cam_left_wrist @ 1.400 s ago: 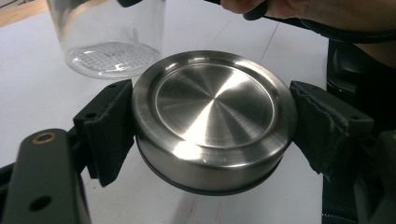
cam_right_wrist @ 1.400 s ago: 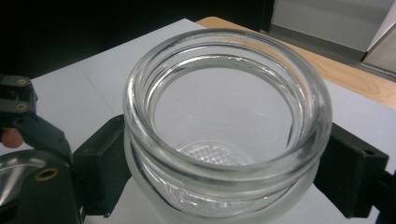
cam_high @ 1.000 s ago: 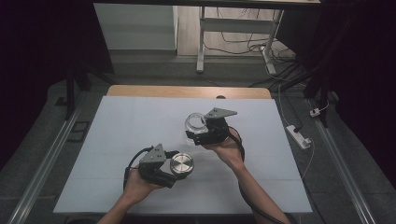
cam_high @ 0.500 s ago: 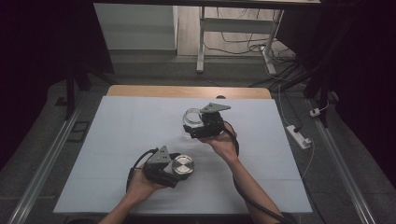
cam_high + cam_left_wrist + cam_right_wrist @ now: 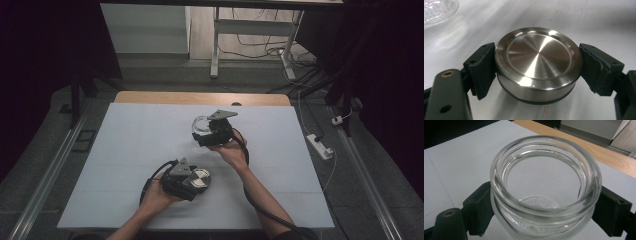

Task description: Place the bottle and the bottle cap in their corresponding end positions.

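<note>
Nearest the person, the left gripper (image 5: 196,181) clamps a round steel lid (image 5: 537,63) by its rim, flat face up, low over the white tabletop (image 5: 125,150). Farther off and to the right, the right gripper (image 5: 204,134) is closed around an open glass jar (image 5: 545,187), mouth upward. The lid sits near of the jar and left of it, so capping likely means carrying it forward and rightward over the mouth.

Table (image 5: 150,97) with a wooden top, covered almost wholly by a white sheet (image 5: 130,145); a strip of wood shows bare at the far edge. Sheet surface flat, faintly creased.
</note>
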Available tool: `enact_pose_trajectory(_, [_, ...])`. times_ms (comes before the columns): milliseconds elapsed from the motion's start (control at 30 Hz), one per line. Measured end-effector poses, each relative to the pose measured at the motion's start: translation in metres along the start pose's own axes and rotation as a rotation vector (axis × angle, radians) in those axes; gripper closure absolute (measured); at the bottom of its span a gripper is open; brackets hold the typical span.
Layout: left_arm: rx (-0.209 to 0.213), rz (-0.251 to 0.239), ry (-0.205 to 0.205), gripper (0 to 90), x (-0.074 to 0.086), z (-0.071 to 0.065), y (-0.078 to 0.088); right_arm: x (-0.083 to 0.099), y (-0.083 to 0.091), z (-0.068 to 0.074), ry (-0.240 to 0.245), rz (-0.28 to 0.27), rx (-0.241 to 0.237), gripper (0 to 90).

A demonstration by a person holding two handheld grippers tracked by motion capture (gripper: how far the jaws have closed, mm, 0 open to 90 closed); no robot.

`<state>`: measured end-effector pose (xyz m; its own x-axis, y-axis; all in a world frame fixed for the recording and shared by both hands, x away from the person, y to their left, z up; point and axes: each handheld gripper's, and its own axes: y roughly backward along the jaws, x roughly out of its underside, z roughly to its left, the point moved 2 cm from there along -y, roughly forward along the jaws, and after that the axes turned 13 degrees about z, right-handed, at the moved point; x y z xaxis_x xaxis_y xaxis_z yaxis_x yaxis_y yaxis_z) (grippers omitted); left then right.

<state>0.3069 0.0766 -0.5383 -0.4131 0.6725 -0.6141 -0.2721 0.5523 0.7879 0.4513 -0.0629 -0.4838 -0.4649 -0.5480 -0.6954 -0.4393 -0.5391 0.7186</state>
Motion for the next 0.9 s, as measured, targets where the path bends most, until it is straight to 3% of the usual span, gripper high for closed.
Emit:
enact_pose_trajectory(300, [-0.037, 0.081, -0.008, 19.4, 0.0, 0.0, -0.009, 0.002, -0.016, -0.001, 0.004, 0.026, 0.011, 15.0])
enact_pose_trajectory(600, [-0.041, 0.155, -0.009, 19.4, 0.002, 0.002, -0.017, 0.007, -0.025, 0.001, 0.022, 0.054, 0.008, 15.0])
enact_pose_trajectory(667, [-0.034, 0.153, 0.008, 19.6, 0.003, 0.003, -0.019, 0.009, -0.028, 0.002, 0.026, 0.07, 0.011, 14.9])
enact_pose_trajectory(900, [-0.023, 0.152, 0.003, 19.4, 0.003, 0.004, -0.02, 0.012, -0.028, 0.003, 0.054, 0.068, 0.015, 14.6])
